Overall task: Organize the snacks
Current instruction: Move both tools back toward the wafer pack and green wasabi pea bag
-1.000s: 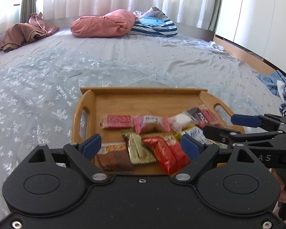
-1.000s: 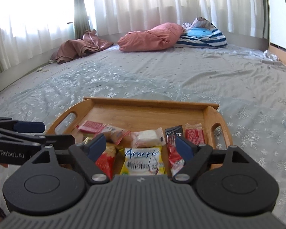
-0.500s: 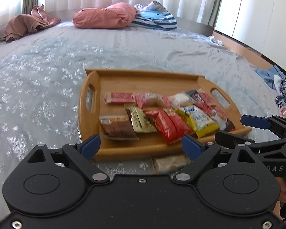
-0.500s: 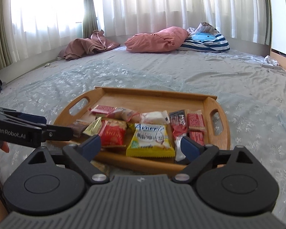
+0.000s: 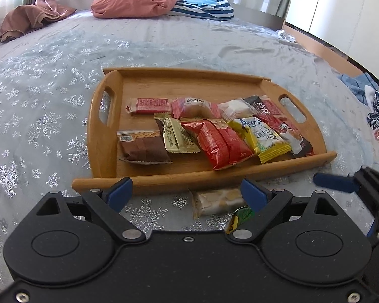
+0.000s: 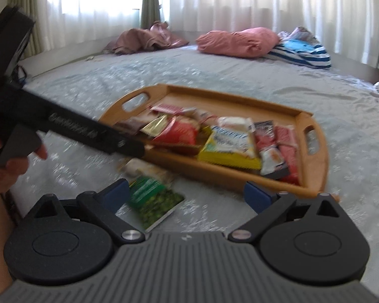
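My left gripper [image 5: 187,193] jaws gape empty, right gripper [image 6: 187,194] jaws opening over the green packet [image 6: 154,202] beside their left pad; a skewed closure may crumple it against the bed [image 6: 214,214].

A bed [image 5: 164,45] is covered by a pale snowflake sheet; pillows [image 5: 136,1] are piled before daylit white curtains [image 6: 240,5].

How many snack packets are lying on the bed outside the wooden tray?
2: a pale biscuit packet just before the tray's near rim, and a green packet beside it, nearer the cameras. Others may be hidden.
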Available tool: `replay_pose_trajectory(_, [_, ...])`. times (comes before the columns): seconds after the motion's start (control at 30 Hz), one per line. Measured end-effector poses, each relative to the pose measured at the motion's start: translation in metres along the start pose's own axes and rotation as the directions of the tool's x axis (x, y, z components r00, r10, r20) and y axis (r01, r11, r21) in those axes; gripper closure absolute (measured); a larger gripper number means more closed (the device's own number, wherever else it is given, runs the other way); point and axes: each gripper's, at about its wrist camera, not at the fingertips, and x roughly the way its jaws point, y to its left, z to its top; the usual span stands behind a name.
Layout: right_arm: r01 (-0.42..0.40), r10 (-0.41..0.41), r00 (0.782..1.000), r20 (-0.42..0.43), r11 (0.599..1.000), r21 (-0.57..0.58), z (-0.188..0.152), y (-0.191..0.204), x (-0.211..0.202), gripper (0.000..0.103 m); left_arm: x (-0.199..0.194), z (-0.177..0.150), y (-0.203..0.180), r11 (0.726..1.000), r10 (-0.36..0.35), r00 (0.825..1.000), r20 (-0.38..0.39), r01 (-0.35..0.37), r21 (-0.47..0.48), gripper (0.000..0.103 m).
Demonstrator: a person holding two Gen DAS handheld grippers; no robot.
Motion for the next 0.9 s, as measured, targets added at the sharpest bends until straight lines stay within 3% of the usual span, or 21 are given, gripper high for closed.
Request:
replay_pose_trajectory(0.17, [-0.014, 0.012, 0.999, -0.035, 0.998, -0.057, -0.004, 0.022, 0.013, 0.006, 0.002, -0.001, 0.003, 1.000, 0.006, 1.000, -0.011, -0.006, -0.007, 0.011])
replay_pose_trajectory(0.3, [-0.023, 0.018, 0.997, -0.071, 0.997, -0.076, -0.005, 0.035, 0.024, 0.024, 0.003, -0.003, 0.005, 1.000, 0.010, 1.000, -0.019, -0.011, -0.009, 0.011])
replay_pose_trajectory(0.37, [-0.016, 0.010, 0.997, -0.082, 0.997, -0.075, -0.006, 0.038, 0.026, 0.042, 0.004, -0.005, 0.005, 1.000, 0.009, 1.000, -0.021, -0.009, -0.011, 0.011])
replay_pose_trajectory(0.47, [-0.015, 0.008, 0.997, -0.076, 0.997, -0.082, -0.009, 0.038, 0.022, 0.049, 0.006, -0.006, 0.004, 1.000, 0.007, 1.000, -0.027, -0.007, -0.011, 0.011])
replay_pose_trajectory(0.9, [0.096, -0.097, 0.993, -0.070, 0.995, -0.025, -0.027, -0.003, -0.016, 0.051, 0.021, -0.014, -0.015, 1.000, -0.015, 0.999, -0.052, 0.015, 0.001, 0.011])
